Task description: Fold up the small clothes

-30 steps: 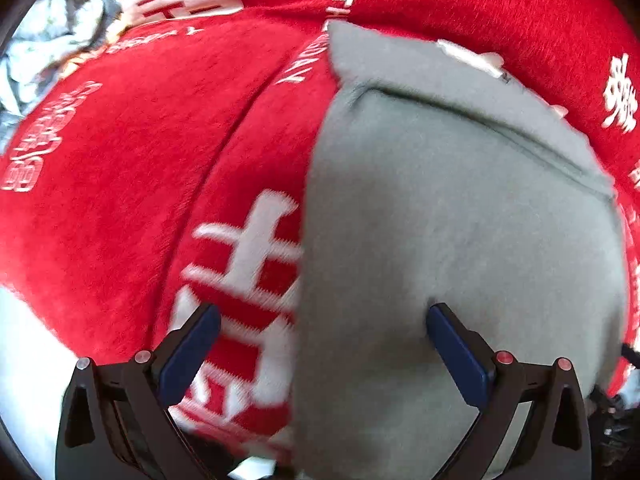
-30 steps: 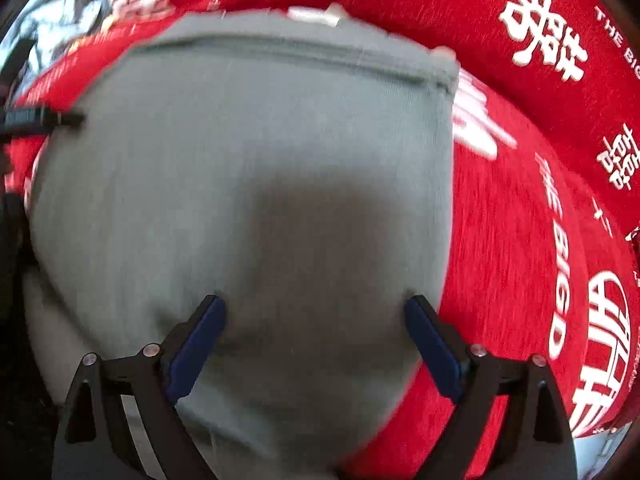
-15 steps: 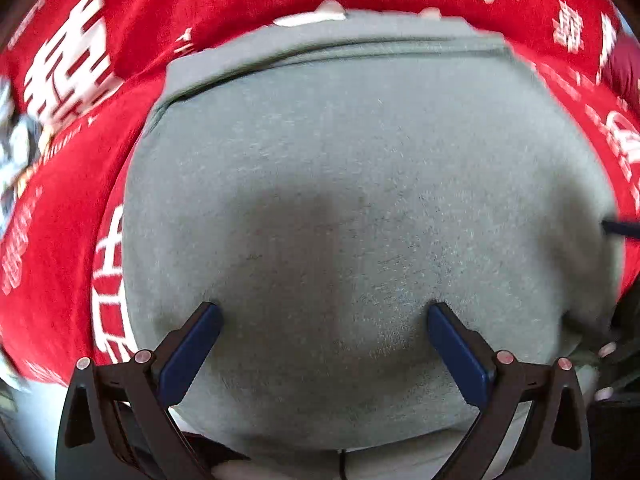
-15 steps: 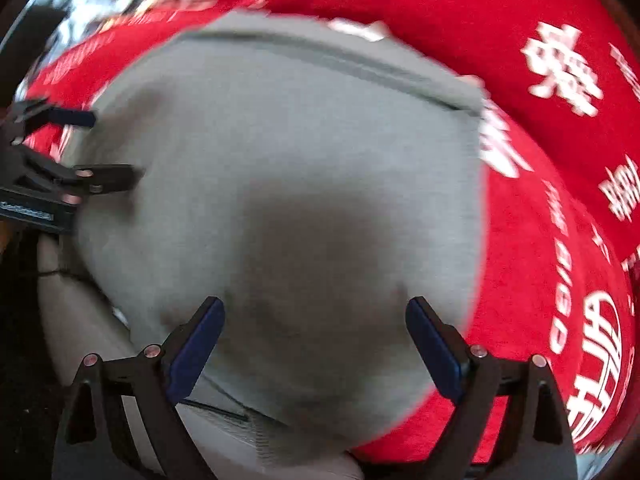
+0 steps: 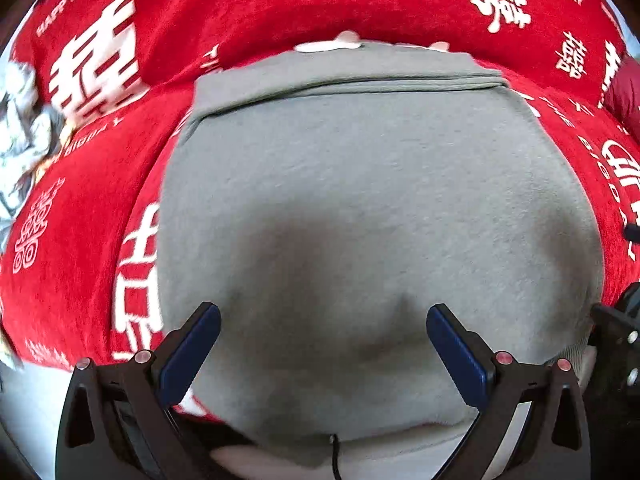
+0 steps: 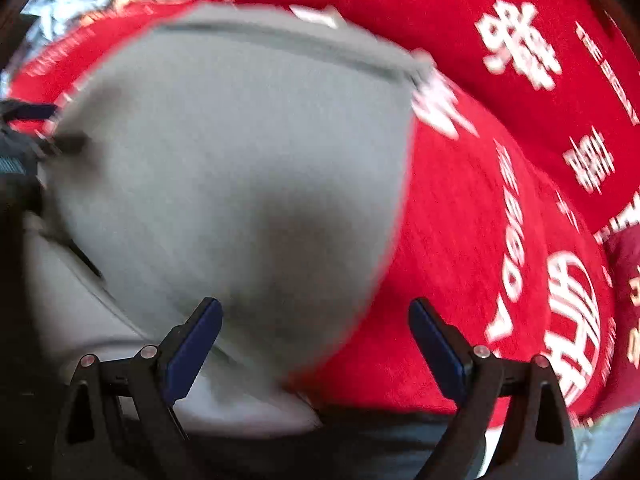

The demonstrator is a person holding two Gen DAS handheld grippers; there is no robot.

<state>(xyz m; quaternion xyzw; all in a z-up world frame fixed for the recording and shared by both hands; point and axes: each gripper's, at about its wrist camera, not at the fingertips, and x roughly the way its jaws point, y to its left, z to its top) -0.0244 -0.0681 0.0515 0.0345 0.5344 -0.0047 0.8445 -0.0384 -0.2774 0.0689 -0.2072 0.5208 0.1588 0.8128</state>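
Note:
A folded grey garment (image 5: 360, 208) lies flat on a red cloth (image 5: 92, 184) printed with white characters. A white label (image 5: 328, 45) shows at its far edge. My left gripper (image 5: 323, 330) hovers open over the garment's near middle, nothing between its blue pads (image 5: 192, 344). In the right wrist view the same grey garment (image 6: 240, 160) fills the left half, blurred. My right gripper (image 6: 314, 322) is open over the garment's right edge, its right pad above the red cloth (image 6: 500, 240). The other gripper (image 6: 24, 148) shows at that view's left edge.
A crumpled pale grey-white fabric (image 5: 20, 128) lies at the far left of the red cloth. A dark red object (image 5: 624, 96) sits at the right edge. A pale surface (image 5: 28, 400) shows below the cloth's near edge.
The left gripper swung right from the garment's left edge to over its middle. The right gripper drifted right, so the garment's right edge now lies between its fingers. Both stayed open.

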